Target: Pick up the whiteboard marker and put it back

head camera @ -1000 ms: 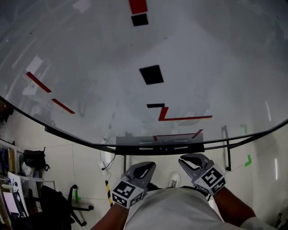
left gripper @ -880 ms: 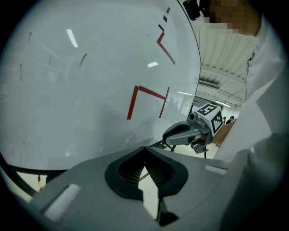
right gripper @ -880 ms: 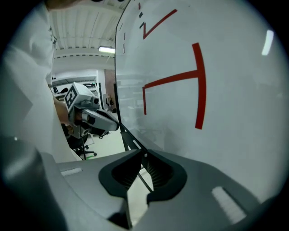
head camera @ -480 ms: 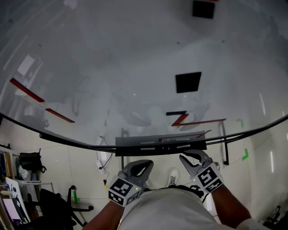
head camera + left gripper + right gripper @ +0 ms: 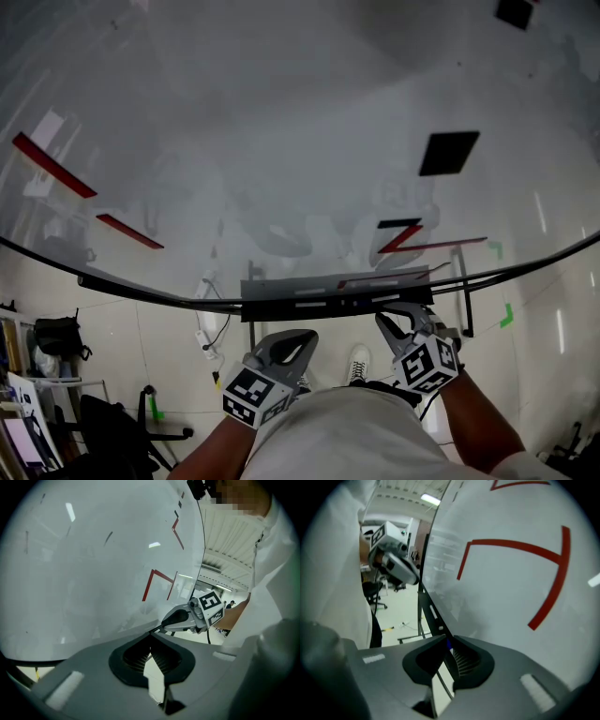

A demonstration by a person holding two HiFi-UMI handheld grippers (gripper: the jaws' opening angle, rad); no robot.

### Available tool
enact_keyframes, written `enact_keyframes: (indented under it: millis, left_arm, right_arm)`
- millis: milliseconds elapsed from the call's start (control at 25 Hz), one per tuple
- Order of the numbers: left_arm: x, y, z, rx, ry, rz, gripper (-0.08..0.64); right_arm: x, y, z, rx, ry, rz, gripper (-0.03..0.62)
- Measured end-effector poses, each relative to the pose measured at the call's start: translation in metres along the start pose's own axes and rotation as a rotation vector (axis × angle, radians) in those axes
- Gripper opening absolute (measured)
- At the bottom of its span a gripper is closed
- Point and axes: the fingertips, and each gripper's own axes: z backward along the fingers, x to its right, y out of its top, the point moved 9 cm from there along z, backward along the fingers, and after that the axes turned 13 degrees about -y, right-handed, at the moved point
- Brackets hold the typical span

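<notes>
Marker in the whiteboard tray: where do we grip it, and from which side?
Mid-barrel, jaws across it, from the front and slightly above. The marker lies flat, lengthwise in the tray under the whiteboard, so the board likely blocks the back. The right gripper, just below the tray, has jaws together; open first.

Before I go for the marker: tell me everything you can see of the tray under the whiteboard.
The tray is a long, shallow, dark grey ledge, metal by its look, fixed level along the bottom edge of the whiteboard, at its middle. Slim white pieces lie lengthwise in it and a small blue spot shows toward its right; what they are is too small to tell. The right gripper points at its right end from below; contact is unclear.
</notes>
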Motion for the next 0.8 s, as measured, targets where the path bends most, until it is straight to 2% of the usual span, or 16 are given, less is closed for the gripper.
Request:
enact_keyframes:
  millis: [120, 240, 600, 800]
  left_arm:
    - [-0.001, 0.0, 0.003, 0.002, -0.007, 0.002, 0.017]
    - [-0.001, 0.001, 0.006, 0.017, -0.005, 0.0, 0.017]
    - [-0.002, -0.005, 0.014, 0.017, -0.003, 0.01, 0.017]
    - [-0.001, -0.005, 0.016, 0.016, -0.006, 0.011, 0.017]
  right_arm:
    - [-0.008, -0.007, -0.014, -0.062, -0.027, 0.181, 0.04]
    - [-0.01, -0.011, -0.026, -0.1, -0.032, 0.296, 0.04]
    - [-0.022, -0.013, -0.043, -0.177, -0.015, 0.504, 0.04]
    - [-0.022, -0.01, -0.047, -0.198, -0.027, 0.559, 0.04]
